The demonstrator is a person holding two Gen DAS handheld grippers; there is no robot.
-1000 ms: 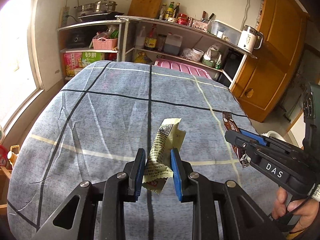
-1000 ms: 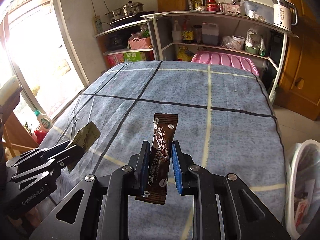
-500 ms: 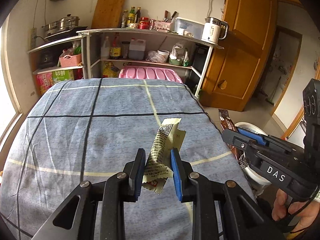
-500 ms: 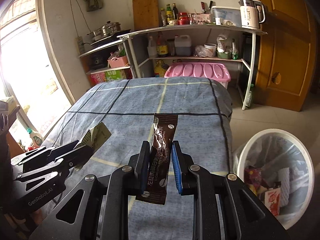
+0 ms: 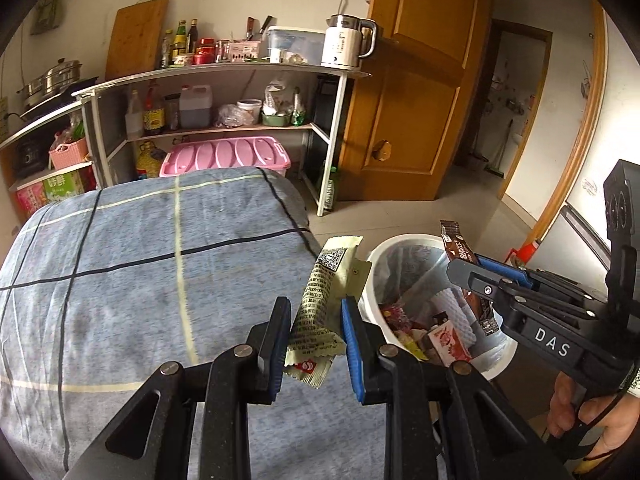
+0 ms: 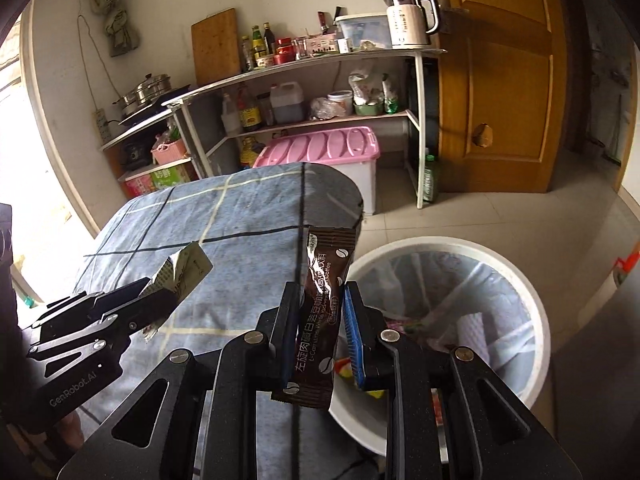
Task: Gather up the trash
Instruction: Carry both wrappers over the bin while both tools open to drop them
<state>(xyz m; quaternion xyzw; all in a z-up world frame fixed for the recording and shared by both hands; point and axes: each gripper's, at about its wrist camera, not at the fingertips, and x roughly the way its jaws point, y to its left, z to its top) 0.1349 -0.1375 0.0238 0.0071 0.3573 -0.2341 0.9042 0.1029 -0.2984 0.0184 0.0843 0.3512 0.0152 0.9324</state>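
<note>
both wrappers picked up, neither dropped yet
left gripper (image 5: pixel 316 336) pinches the yellow wrapper (image 5: pixel 324 304) at the table (image 5: pixel 120 280) edge; right gripper (image 6: pixel 320 336) pinches the brown wrapper (image 6: pixel 320 312) beside the bin (image 6: pixel 520 280).

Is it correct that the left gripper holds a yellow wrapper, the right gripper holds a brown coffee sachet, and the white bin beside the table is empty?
Not quite: the white bin already contains trash, as the left wrist view shows. The left gripper does hold the yellow wrapper, and the right gripper the brown coffee sachet.
</note>
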